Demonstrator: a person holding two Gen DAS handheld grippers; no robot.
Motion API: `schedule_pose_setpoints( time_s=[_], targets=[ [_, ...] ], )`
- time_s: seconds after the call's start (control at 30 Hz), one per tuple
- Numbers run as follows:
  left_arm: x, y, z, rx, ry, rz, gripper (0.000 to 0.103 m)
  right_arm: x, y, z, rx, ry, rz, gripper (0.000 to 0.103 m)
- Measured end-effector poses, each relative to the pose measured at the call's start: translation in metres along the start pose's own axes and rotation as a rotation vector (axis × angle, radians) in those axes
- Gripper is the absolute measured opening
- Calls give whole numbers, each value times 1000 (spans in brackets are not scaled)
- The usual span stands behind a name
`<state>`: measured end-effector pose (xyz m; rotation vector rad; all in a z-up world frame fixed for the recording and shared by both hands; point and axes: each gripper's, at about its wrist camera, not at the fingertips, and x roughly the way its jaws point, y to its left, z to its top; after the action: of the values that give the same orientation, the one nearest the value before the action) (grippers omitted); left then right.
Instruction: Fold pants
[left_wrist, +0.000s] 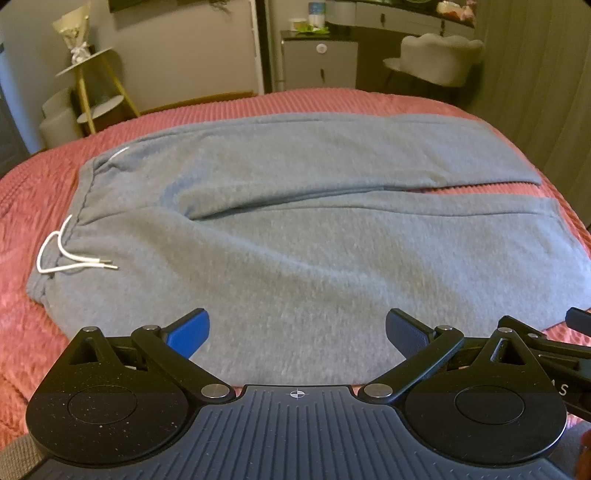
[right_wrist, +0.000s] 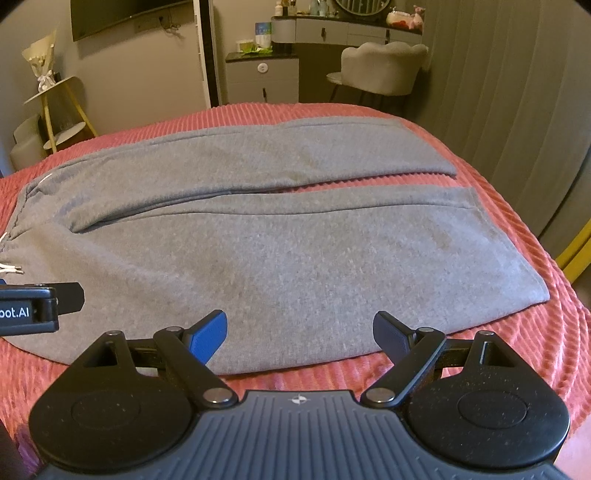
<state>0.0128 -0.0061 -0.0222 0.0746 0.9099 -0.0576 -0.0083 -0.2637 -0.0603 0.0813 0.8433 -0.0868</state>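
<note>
A: What's covering the bed?
B: A pink bedspread is lying under grey pants, spread flat.
A: The grippers?
B: The left gripper and right gripper are hovering over the pants' near edge, jaws spread, gripping nothing. Beyond the pants, a chair is standing.

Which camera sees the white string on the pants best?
The left wrist view. There the whole white drawstring shows, looped at the waistband of the grey pants. The right wrist view catches only its tips at the left edge.
</note>
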Motion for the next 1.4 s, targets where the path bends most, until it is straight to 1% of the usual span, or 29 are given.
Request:
schedule_pose_setpoints(
  time_s=[0.27,0.43,0.6,0.67,0.7,0.77,0.8,0.93,1.0,1.07,1.13,1.2,1.3,1.4],
  targets=[
    [6,0,0,-9,15,-7,103,6,0,-1,-4,7,10,87],
    [11,0,1,-14,21,-9,103,8,-2,-3,-15,-43,14,87],
    [18,-1,1,-15,35,-6,103,13,-8,-4,30,-53,51,87],
    [21,-1,2,-17,41,-6,103,15,-7,-5,31,-59,41,87],
    [22,-2,1,-18,42,-6,103,16,-6,-5,18,-58,16,87],
    [24,-1,2,-25,39,-3,103,22,-5,-4,0,-44,-23,87],
    [24,0,3,-33,32,-3,103,25,-7,-5,2,-32,-17,87],
    [25,13,12,-92,-7,13,103,40,-21,0,47,41,71,87],
    [28,22,20,-128,-38,38,103,45,-27,11,60,50,63,87],
    [34,32,28,-166,-63,60,103,48,-34,29,51,7,14,87],
    [43,44,35,-190,-84,85,103,53,-42,55,50,-36,-33,87],
    [53,53,45,-215,-97,122,103,65,-51,87,74,-50,-44,87],
    [70,68,60,-236,-105,182,103,99,-69,140,171,-13,-11,87],
    [87,90,82,-250,-123,204,103,153,-83,196,266,74,4,86]
  ],
)
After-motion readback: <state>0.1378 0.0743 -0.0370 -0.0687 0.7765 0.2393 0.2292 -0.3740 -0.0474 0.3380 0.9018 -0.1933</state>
